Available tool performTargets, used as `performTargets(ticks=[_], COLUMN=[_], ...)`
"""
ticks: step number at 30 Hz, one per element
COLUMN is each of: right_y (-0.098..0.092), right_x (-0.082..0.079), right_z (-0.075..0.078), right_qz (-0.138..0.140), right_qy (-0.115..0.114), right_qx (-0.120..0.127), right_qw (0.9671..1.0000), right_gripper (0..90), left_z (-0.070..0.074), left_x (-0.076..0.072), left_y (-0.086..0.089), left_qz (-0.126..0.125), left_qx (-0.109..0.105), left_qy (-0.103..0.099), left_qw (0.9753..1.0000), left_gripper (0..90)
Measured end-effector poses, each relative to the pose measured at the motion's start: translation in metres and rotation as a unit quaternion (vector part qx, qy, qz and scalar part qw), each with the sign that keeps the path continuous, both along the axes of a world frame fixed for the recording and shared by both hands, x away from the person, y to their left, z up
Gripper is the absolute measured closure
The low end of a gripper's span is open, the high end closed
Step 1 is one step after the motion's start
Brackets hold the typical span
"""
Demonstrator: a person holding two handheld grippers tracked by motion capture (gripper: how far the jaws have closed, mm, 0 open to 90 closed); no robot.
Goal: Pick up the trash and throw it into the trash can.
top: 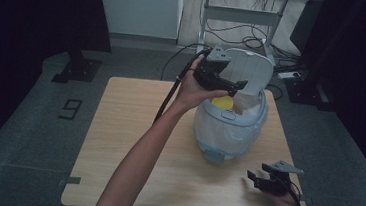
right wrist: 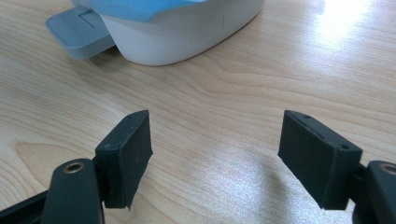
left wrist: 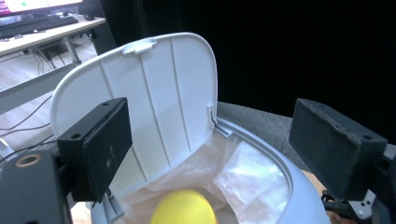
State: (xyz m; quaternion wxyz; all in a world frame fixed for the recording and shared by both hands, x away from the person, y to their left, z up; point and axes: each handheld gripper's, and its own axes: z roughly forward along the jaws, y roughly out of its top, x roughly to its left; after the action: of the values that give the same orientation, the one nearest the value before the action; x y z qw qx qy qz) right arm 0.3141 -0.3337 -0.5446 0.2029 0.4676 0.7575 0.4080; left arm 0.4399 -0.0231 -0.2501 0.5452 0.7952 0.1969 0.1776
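A white pedal bin (top: 229, 129) with a clear bag liner (left wrist: 243, 177) stands on the wooden table (top: 133, 129). Its lid (top: 251, 69) (left wrist: 154, 93) is swung up and open. A round yellow object (top: 222, 102) (left wrist: 183, 207) shows in the bin's mouth. My left gripper (top: 240, 85) (left wrist: 210, 149) hovers open just above that mouth, the yellow object below and between its jaws and touching neither. My right gripper (top: 256, 173) (right wrist: 215, 154) is open low over the table's front right, holding nothing, and faces the bin's base (right wrist: 187, 32) and grey pedal (right wrist: 79, 30).
The bin's pedal (top: 215, 156) points toward the table's front edge. Bare wood spreads left of the bin and in front of it (right wrist: 210, 93). On the floor beyond the table stand a desk frame (top: 239, 12) with cables and dark stands (top: 76, 66).
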Motion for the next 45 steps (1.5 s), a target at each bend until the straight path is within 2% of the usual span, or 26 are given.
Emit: performTargets(ticks=[9, 15, 20, 23, 29, 38, 41, 45], right_y=[-0.001, -0.002, -0.001, -0.001, 0.001, 0.002, 0.002, 0.002], right_x=[-0.001, -0.001, -0.001, -0.001, -0.001, -0.002, -0.002, -0.002], right_z=[0.001, 0.003, 0.003, 0.003, 0.002, 0.001, 0.001, 0.0], right_qz=[-0.003, -0.003, -0.002, -0.003, -0.002, 0.0, 0.0, -0.001], right_qy=[-0.002, -0.004, -0.003, -0.004, -0.001, -0.001, -0.001, -0.001], right_qx=[0.002, 0.006, 0.006, 0.007, 0.005, 0.004, 0.004, 0.004], right_qw=[1.0, 1.0, 1.0, 1.0, 1.0, 1.0, 1.0, 1.0], right_gripper=[24.8, 24.8, 24.8, 24.8, 24.8, 24.8, 24.8, 24.8], left_z=[-0.004, -0.012, -0.023, -0.033, -0.054, -0.086, -0.1, -0.12], left_x=[-0.014, -0.027, -0.037, -0.043, -0.056, -0.077, -0.085, -0.091], left_y=[0.021, 0.045, 0.067, 0.081, 0.104, 0.131, 0.138, 0.148], left_qz=[0.007, 0.016, 0.029, 0.036, 0.054, 0.071, 0.082, 0.092], left_qx=[0.007, -0.002, 0.003, 0.0, 0.008, 0.009, 0.022, 0.028], left_qy=[-0.006, -0.009, -0.008, -0.002, -0.003, 0.007, 0.007, 0.017], left_qw=[0.9999, 0.9998, 0.9995, 0.9993, 0.9985, 0.9974, 0.9964, 0.9952], left_gripper=[14.8, 15.4, 15.8, 16.0, 16.4, 17.0, 17.0, 17.2])
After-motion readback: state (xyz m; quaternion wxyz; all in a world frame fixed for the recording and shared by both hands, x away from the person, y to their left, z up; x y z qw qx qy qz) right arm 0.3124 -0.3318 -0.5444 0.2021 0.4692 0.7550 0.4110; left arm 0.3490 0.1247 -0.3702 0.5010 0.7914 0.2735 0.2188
